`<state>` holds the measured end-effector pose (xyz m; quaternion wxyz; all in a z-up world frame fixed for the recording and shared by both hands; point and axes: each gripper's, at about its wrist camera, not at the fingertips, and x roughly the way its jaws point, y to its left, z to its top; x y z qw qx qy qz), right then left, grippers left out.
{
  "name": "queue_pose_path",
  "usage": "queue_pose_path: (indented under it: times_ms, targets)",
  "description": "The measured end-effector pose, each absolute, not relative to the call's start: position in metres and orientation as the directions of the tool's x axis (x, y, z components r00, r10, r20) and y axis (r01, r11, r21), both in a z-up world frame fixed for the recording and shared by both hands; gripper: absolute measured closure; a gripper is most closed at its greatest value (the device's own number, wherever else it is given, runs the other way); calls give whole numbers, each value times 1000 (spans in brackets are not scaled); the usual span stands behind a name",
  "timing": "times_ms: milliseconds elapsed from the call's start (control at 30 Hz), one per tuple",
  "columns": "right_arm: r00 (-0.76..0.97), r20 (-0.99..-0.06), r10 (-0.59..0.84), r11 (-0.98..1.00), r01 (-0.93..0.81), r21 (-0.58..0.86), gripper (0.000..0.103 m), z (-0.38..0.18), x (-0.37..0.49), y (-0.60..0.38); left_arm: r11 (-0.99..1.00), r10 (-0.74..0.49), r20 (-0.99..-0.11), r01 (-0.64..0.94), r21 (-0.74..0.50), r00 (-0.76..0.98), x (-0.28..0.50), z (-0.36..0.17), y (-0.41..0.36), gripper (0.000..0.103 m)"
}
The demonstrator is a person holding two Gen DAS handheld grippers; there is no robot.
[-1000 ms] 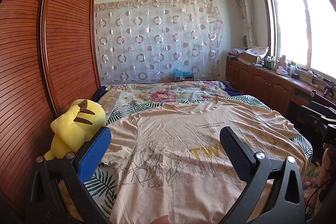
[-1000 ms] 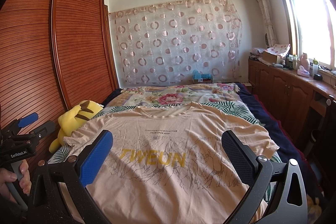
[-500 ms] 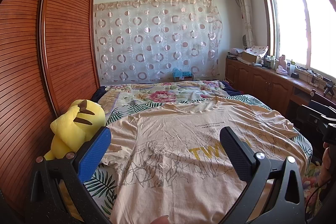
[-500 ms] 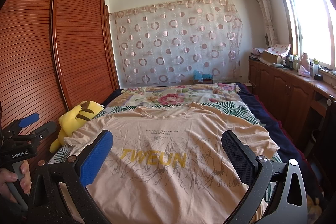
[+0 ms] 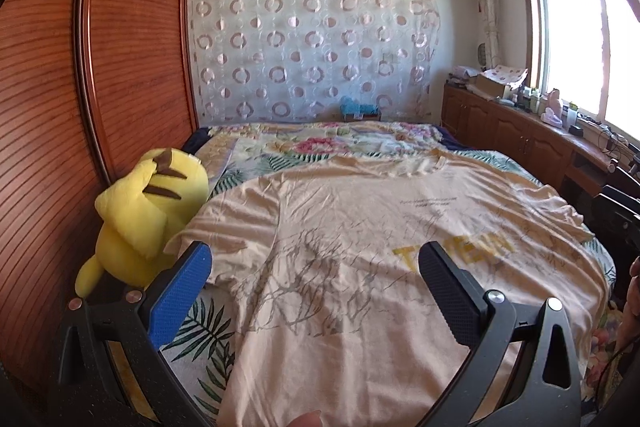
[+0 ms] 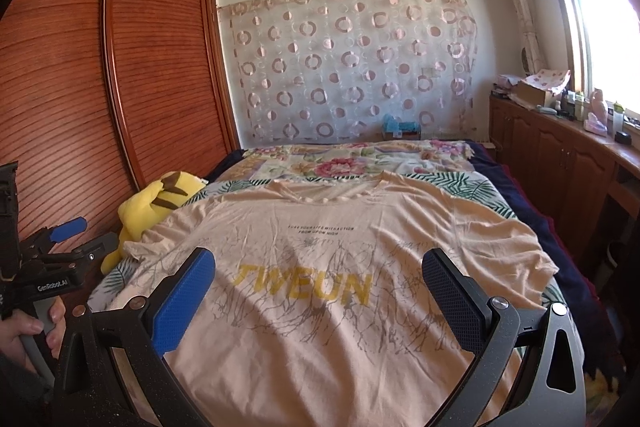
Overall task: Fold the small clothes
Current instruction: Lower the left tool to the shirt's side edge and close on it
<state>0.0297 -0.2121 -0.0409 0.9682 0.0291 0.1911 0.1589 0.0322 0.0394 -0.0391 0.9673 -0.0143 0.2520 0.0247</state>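
The left gripper (image 5: 316,291) has its jaws spread wide with nothing between them, the blue pad at 8 o'clock and the black pad at 4 o'clock in its own view, hanging above cloth without touching it; the right gripper (image 6: 320,291) is the same, wide apart and empty, framing the yellow lettering. Beneath both lies the task's thing, a peach T-shirt (image 6: 332,259) spread face up and nearly flat over the bed, its collar toward 12 o'clock and its hem running out of view at 6 o'clock. In the left view the T-shirt (image 5: 360,247) shows its left sleeve at about 9 o'clock, lying rumpled just beside a yellow plush toy (image 5: 148,211) that leans by the wooden wardrobe (image 5: 100,67). Under the shirt is a leaf-and-flower bedspread (image 6: 352,159), and past it, at 12 o'clock, a circle-patterned curtain (image 6: 352,67). By its fine creases the shirt looks thin, light and limp: it should drape, slide easily on the bedspread and hold no shape when lifted. The soundest holds are likely the shoulder seam and the hem on one side, pinching a single edge so the sleeve folds inward without dragging the rest or catching the plush toy.
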Motion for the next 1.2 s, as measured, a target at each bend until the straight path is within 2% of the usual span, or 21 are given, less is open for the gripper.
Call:
queue_pose_path:
  times_ms: [333,467,700,800,900,1067,1200]
  targets:
    - [830,-433,351,935,-333,119,0,-51,63,-205,995,82,-567,-96,6,820,56,-68,78,0]
    - [769,-476,425,901,-411,140,0,-57,75,-198,994,99,-584,-103,26,806,62,-74,93,0]
    - [733,-516,443,885,-448,125,7,-60,86,-186,997,64,-625,-76,8,778,87,-83,133,1]
    - [720,-538,437,883,-458,104,10,-58,91,-181,997,43,-648,-72,-18,761,100,-86,147,11]
    - [712,-547,439,878,-469,95,10,-58,98,-176,996,38,-677,-79,-30,735,115,-91,161,18]
    - [702,-561,438,874,-478,85,10,-63,105,-171,992,14,-744,-106,-75,668,146,-110,184,36]
    - [700,-567,435,872,-484,73,10,-59,110,-167,991,23,-788,-116,-62,616,168,-122,193,39]
